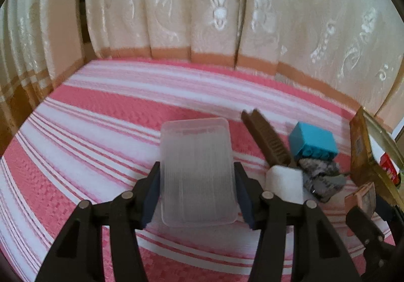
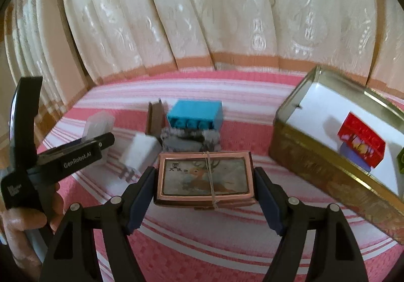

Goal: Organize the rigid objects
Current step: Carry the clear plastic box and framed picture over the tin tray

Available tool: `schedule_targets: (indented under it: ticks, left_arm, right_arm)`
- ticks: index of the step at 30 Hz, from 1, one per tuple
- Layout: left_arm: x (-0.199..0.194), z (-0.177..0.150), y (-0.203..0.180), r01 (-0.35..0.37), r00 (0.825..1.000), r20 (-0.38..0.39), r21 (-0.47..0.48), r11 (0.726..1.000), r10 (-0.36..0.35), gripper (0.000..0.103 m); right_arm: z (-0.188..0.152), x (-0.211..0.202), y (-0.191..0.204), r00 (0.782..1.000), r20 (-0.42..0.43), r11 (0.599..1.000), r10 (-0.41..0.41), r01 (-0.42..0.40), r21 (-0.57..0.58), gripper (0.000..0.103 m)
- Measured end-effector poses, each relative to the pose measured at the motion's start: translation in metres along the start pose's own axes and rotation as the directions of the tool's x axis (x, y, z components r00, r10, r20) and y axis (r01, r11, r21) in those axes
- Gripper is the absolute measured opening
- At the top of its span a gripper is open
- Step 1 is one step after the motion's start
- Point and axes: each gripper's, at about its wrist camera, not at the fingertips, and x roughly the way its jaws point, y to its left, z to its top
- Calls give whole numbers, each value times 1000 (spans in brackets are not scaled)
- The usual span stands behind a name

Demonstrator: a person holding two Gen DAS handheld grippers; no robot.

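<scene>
Both pickups look done: the left gripper (image 1: 197, 191) pinches the clear plastic case (image 1: 198, 171), the right gripper (image 2: 204, 181) pinches the deer-picture box (image 2: 204, 176), and next each needs carrying into the open tin (image 2: 313, 153).

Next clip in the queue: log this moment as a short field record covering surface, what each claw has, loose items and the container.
surface: pink-and-white striped cloth
left claw: pads against the sides of a clear plastic box
right claw: clamped on a copper-rimmed deer case bound with a rubber band
loose items: blue block, white plug adapter, brown comb, grey fuzzy item
container: open gold tin, to the right, holding a red box
</scene>
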Motion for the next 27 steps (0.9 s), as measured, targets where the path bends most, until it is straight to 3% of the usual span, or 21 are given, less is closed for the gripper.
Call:
schedule_targets:
  ticks: [6, 12, 18, 27]
  left_arm:
    - [-23, 2, -6, -47, 988, 149, 30, 998, 42, 54]
    - [-36, 2, -9, -72, 970, 236, 36, 997, 61, 54]
    - [-44, 0, -16, -101, 955, 283, 46, 994, 84, 54]
    - [-50, -5, -28, -106, 947, 311, 58, 993, 83, 54]
  right_arm:
    - [3, -20, 4, 991, 132, 999, -37, 42, -33, 78]
    - [4, -36, 9, 965, 242, 991, -101, 120, -65, 78]
    - [4, -38, 9, 959, 261, 988, -111, 135, -73, 78]
    - [4, -42, 7, 951, 286, 987, -120, 144, -66, 78]
